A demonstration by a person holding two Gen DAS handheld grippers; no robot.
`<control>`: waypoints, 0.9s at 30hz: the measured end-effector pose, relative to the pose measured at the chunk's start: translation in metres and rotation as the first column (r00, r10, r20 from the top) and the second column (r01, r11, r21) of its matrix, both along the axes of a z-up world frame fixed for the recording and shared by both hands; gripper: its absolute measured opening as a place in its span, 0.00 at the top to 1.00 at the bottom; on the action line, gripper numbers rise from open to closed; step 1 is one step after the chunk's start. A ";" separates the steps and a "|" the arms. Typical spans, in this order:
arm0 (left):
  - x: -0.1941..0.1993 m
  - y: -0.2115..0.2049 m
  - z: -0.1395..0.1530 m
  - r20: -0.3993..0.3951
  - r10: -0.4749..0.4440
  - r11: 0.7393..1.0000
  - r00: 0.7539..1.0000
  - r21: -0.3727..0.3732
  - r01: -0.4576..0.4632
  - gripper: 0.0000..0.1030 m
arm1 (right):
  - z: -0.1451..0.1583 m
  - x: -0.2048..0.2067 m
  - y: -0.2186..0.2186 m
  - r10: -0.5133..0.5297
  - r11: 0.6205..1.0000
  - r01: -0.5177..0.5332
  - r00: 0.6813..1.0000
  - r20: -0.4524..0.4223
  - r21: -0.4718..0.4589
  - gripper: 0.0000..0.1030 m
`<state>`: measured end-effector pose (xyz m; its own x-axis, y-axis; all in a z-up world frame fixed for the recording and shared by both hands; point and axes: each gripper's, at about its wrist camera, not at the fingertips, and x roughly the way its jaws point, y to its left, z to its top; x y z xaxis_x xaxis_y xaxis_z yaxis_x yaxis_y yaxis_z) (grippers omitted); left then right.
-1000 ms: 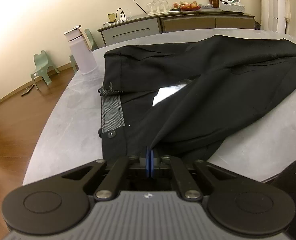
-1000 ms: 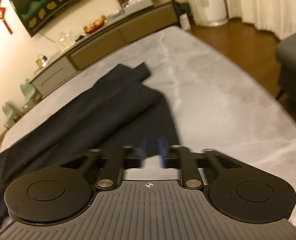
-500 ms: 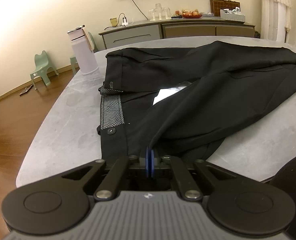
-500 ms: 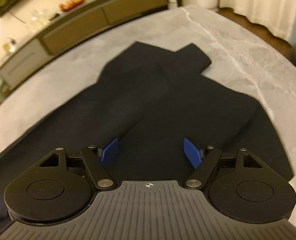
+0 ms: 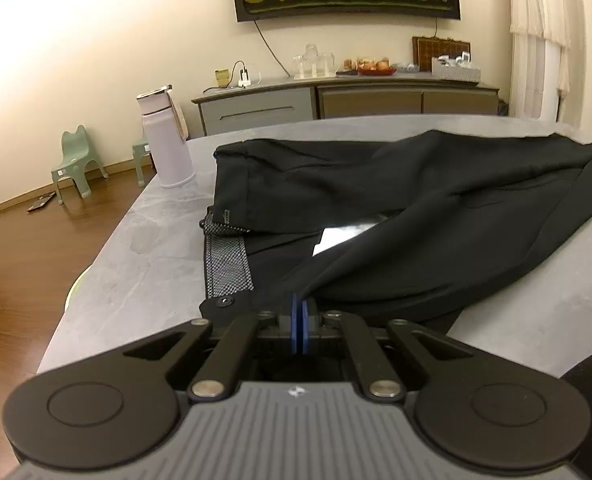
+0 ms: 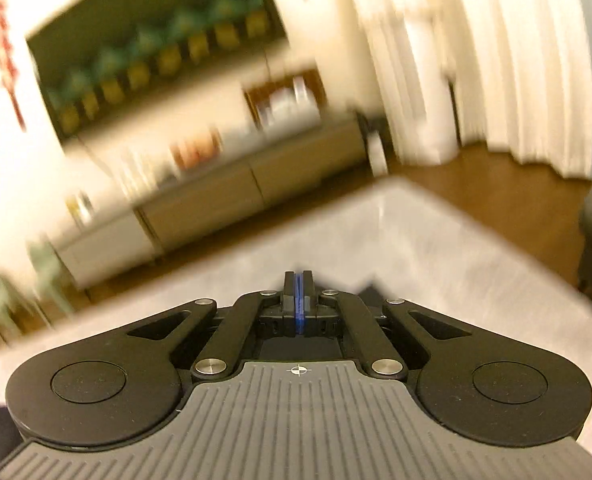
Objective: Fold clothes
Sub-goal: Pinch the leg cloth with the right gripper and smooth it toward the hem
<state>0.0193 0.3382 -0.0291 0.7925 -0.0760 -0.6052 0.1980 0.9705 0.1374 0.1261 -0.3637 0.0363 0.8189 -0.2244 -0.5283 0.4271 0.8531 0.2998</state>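
Left gripper [image 5: 300, 308] fingers pinching trousers [image 5: 416, 200] | right gripper [image 6: 299, 284] raised, fingers closed, load unclear

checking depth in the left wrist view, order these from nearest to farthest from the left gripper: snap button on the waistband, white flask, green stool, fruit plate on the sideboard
1. Snap button, just left of the left gripper, on the black trousers.
2. White flask, far left table edge.
3. Green stool, on the floor, left.
4. Fruit plate, on the sideboard at the back wall.
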 end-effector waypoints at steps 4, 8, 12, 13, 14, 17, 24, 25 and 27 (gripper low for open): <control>-0.002 -0.008 -0.006 -0.019 0.011 1.000 1.000 0.027 -0.010 0.96 | 0.005 -0.022 -0.011 0.057 0.995 -0.053 0.998 -0.041 0.084 0.80; -0.018 -0.017 -0.006 -0.020 0.011 0.997 1.000 0.080 -0.009 0.87 | -0.042 0.008 0.018 0.285 0.957 -0.270 0.941 -0.183 0.104 0.40; -0.037 -0.018 0.007 -0.008 0.015 0.991 1.000 0.136 -0.013 0.57 | -0.059 0.030 0.059 0.543 0.826 -0.564 0.797 -0.266 -0.005 0.34; -0.039 -0.017 0.011 -0.004 0.019 0.989 1.000 0.145 -0.018 0.53 | -0.059 0.031 0.068 0.593 0.772 -0.632 0.753 -0.286 -0.062 0.26; -0.041 -0.016 0.018 -0.002 0.018 0.990 1.000 0.137 -0.018 0.51 | -0.059 0.032 0.077 0.637 0.712 -0.693 0.706 -0.309 -0.117 0.21; -0.041 -0.015 0.039 0.008 0.011 0.996 1.000 0.092 -0.012 0.39 | -0.056 0.029 0.096 0.713 0.504 -0.821 0.571 -0.407 -0.269 0.19; -0.007 -0.065 0.079 0.035 -0.103 0.993 0.994 -0.047 0.104 0.35 | -0.060 0.057 0.069 0.690 0.335 -0.888 0.458 -0.560 -0.315 0.19; 0.000 -0.082 0.080 0.036 -0.139 0.989 0.990 -0.040 0.140 0.35 | -0.062 0.064 0.060 0.679 0.344 -0.887 0.462 -0.571 -0.308 0.19; 0.015 -0.118 0.080 0.033 -0.220 0.975 0.975 -0.032 0.221 0.34 | -0.068 0.082 0.030 0.646 0.424 -0.862 0.502 -0.575 -0.277 0.19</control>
